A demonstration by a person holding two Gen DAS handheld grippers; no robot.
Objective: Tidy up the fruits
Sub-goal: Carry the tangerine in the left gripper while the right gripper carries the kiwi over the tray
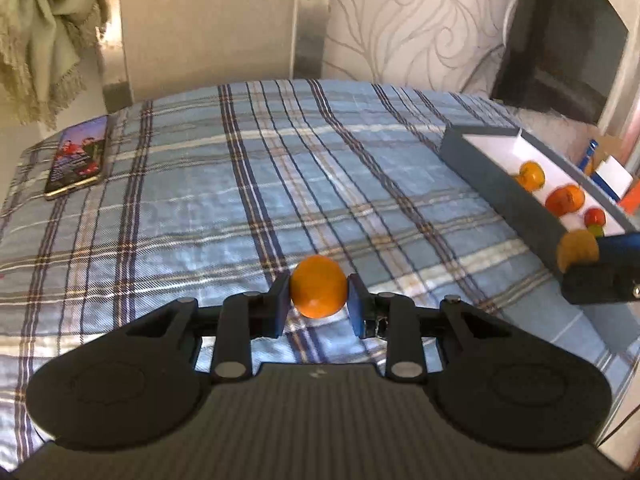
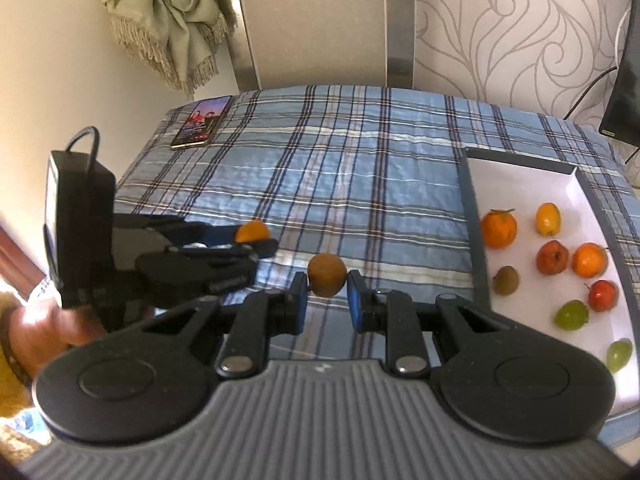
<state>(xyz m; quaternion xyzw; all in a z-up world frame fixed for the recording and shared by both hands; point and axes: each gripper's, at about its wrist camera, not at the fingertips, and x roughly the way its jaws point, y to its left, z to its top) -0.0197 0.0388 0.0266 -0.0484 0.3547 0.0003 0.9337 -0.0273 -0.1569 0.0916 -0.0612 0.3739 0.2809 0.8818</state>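
Plaid blue cloth [image 1: 248, 200], phone [image 1: 78, 158] at far corner, swirl-patterned wallpaper [image 1: 420, 20]

A blue, white and navy plaid cloth [image 2: 360, 184] lies under a grey-walled, white-floored box [image 2: 516, 184]; left of the box, blue pads [image 2: 354, 300] flank a brown fruit [image 2: 327, 274], and an orange fruit [image 1: 318, 286]

tablecloth [image 1: 280, 168]: woven plaid cloth, matt, lightly wrinkled
orange fruit [image 1: 319, 292]: smooth, faint sheen
brown fruit [image 2: 327, 275]: dull, rough-looking skin
left gripper [image 1: 319, 304]: matt black plastic, blue pads, round metal pins
right gripper [image 2: 327, 300]: same black plastic, ribbed grey body
box [image 2: 476, 216]: matt dark outside, white paper-like lining
phone [image 2: 202, 122]: glossy screen
scarf [image 2: 176, 20]: soft fringed cloth
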